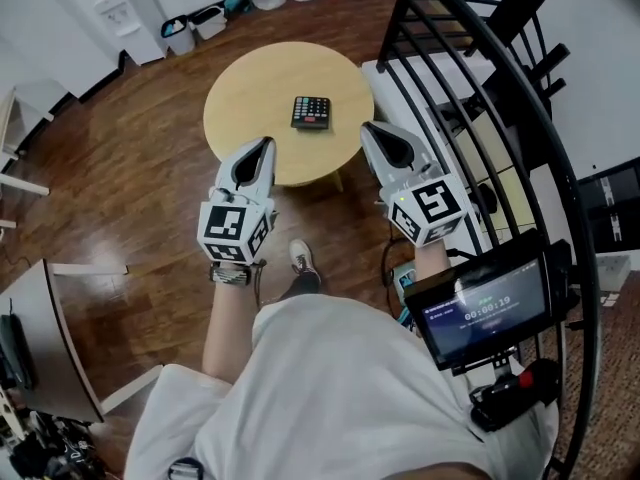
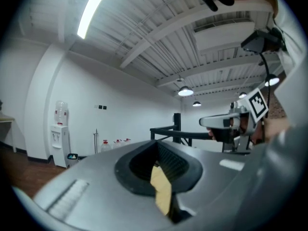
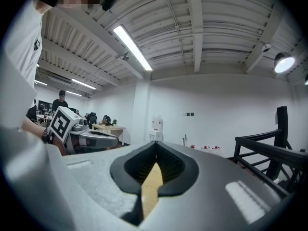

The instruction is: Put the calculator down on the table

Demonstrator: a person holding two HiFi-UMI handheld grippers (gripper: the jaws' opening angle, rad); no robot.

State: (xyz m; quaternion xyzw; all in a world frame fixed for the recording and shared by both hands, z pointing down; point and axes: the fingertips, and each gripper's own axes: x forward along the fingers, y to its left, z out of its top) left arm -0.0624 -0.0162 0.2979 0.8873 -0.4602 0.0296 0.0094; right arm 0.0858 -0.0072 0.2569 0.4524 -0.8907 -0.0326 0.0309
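- resting flat on the round table [image 1: 240, 98], right of centre: calculator [image 1: 311, 112]
- left gripper [image 1: 262, 149] clenched, empty, at table's near edge
- right gripper [image 1: 372, 134] clenched, empty, just right of table
- both apart from calculator

White short-sleeved shirt [image 1: 330, 388], metal wristband [image 1: 230, 275], pale shoe [image 1: 303, 256]. The left gripper [image 1: 267, 142] and right gripper [image 1: 366, 127] are grey tapered shells, each bearing a cube [image 1: 232, 226] of black-and-white square markers.
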